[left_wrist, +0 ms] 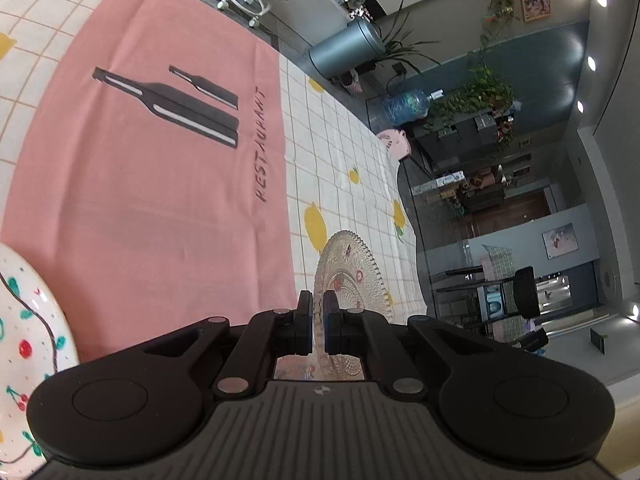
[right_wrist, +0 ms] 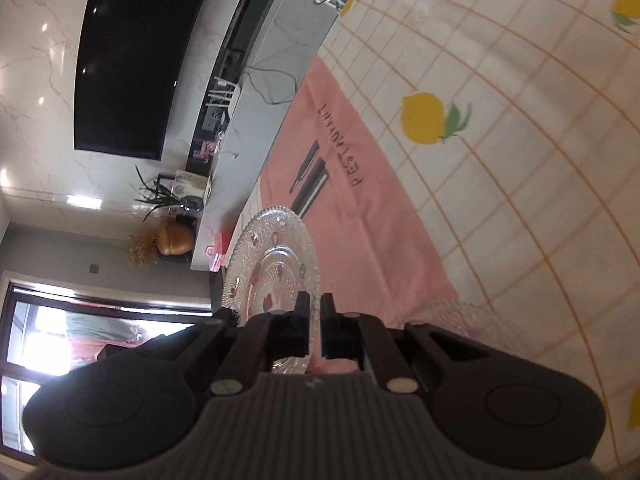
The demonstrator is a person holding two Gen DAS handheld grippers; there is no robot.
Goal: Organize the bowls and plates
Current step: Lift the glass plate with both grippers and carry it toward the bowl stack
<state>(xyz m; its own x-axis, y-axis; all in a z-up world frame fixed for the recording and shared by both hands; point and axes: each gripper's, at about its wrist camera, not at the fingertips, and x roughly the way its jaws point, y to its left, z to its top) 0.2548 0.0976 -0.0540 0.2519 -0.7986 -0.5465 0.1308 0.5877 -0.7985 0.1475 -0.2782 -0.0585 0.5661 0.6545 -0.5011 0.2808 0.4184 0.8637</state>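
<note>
Glass plate point(left_wrist: 352, 276) pinched by both tongs, left point(left_wrist: 318, 322) and right point(right_wrist: 314, 326); next, carry it to the cherry plate point(left_wrist: 28, 332).

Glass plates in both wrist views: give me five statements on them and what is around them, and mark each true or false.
1. The left gripper is closed on the rim of a patterned glass plate. True.
2. The right gripper hangs with its jaws wide open. False: the jaws are closed on the edge of a glass plate.
3. A pink cloth printed with bottles and the word RESTAURANT lies on the lemon-print tablecloth. True.
4. The plate at the lower left of the left wrist view is plain blue. False: it is a white plate with cherries.
5. The pink cloth carries a stack of bowls. False: nothing shows on it.
</note>
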